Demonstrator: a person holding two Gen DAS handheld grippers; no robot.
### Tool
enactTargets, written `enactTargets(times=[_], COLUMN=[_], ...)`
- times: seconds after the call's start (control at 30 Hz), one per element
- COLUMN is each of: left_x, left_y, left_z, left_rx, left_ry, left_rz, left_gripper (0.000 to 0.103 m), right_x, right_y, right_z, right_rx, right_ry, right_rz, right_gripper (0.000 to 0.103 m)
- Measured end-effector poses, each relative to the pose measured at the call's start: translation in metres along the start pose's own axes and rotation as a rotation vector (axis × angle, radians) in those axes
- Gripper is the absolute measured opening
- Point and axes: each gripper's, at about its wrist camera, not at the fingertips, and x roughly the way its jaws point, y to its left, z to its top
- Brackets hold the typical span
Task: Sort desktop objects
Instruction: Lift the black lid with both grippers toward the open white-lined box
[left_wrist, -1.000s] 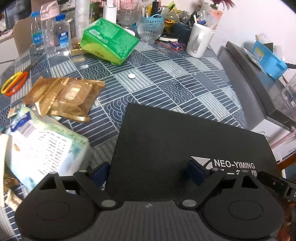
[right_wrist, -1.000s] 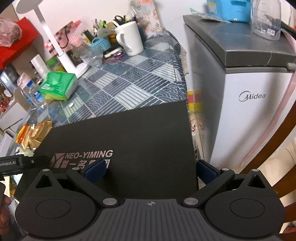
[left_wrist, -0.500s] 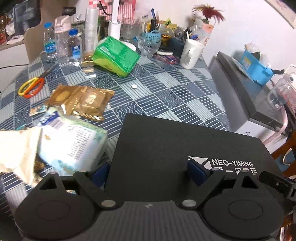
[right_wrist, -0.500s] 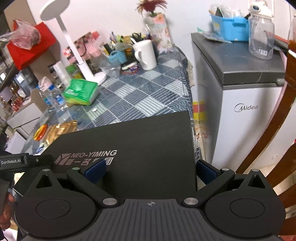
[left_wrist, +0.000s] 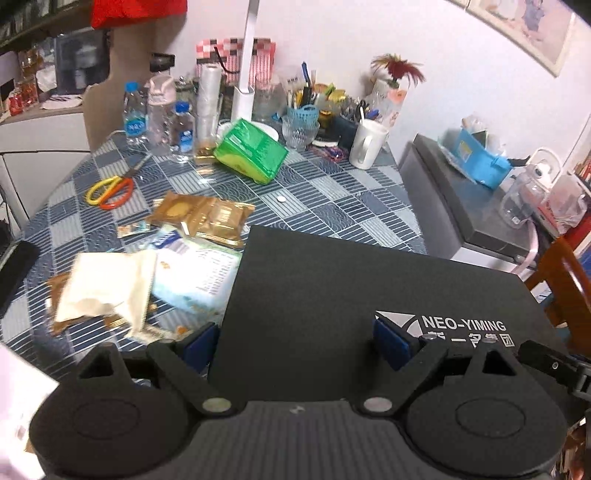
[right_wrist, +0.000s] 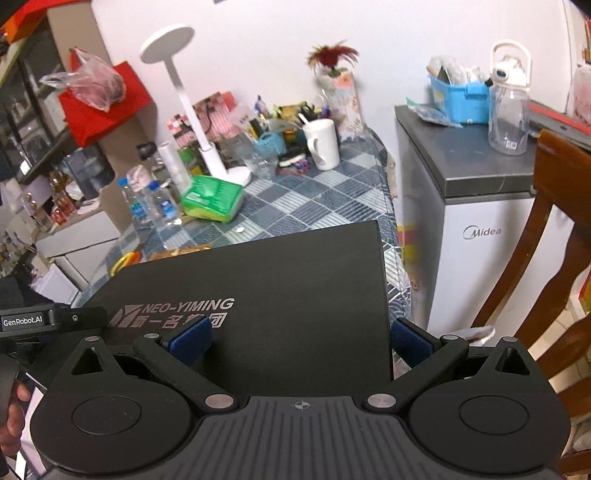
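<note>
Both tongs, left tongs (left_wrist: 295, 341) and right tongs (right_wrist: 301, 338), gape wide over the black mat (left_wrist: 369, 295), empty; clutter awaits sorting at ten o'clock on the table (left_wrist: 332, 206).

A white fridge (right_wrist: 491, 236) stands right beside the table. It has a grey top. A blue box (right_wrist: 461, 101) full of stuff sits on the fridge. A clear jug (right_wrist: 508, 110) with a white lid stands next to the box. A brown wooden chair (right_wrist: 546, 229) is near the fridge. A red box (right_wrist: 103, 107) sits up high on the far side, with a plastic bag (right_wrist: 88, 83) on it. A picture (left_wrist: 532, 26) hangs on the wall. A white cupboard (left_wrist: 37, 140) stands past the table.
</note>
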Motion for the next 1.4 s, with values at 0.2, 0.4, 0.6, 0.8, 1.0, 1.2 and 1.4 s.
enactTargets(times=[0.2,0.4,0.6,0.8,1.0,1.2,1.4], left_x=[-0.051,-0.096,-0.141,-0.177,-0.215,-0.247,-0.269], left_y=[0.033,0.076,0.121,0.165,0.208,0.241,0.268], left_z=[-0.021,-0.044,-0.07,-0.099,-0.131,-0.162,-0.192], left_rx=[0.011,0.011,0.012,0.001,-0.01,0.006,0.017], left_ry=[-0.018,-0.022,-0.032,-0.031,-0.04,-0.052,-0.032], left_rz=[-0.015,-0.039,-0.048,-0.052,-0.047,-0.028,-0.013], left_gripper=[0.103,0.103,0.103,0.103,0.103,0.103,0.103], right_x=[-0.043,-0.084,-0.116,-0.142,-0.168,-0.185,-0.195], right_y=[0.048,0.102,0.152,0.198,0.24,0.27,0.291], right_z=[-0.027,-0.062,-0.098,-0.136,-0.174,-0.21,-0.245], right_rx=[0.0,-0.013,-0.024,-0.049,-0.073,-0.074,-0.063], right_ry=[-0.02,-0.044,-0.057,-0.056,-0.055,-0.029,0.003], right_rz=[-0.01,-0.026,-0.025,-0.01,0.023,0.05,0.067], right_gripper=[0.103,0.103,0.103,0.103,0.103,0.103,0.103])
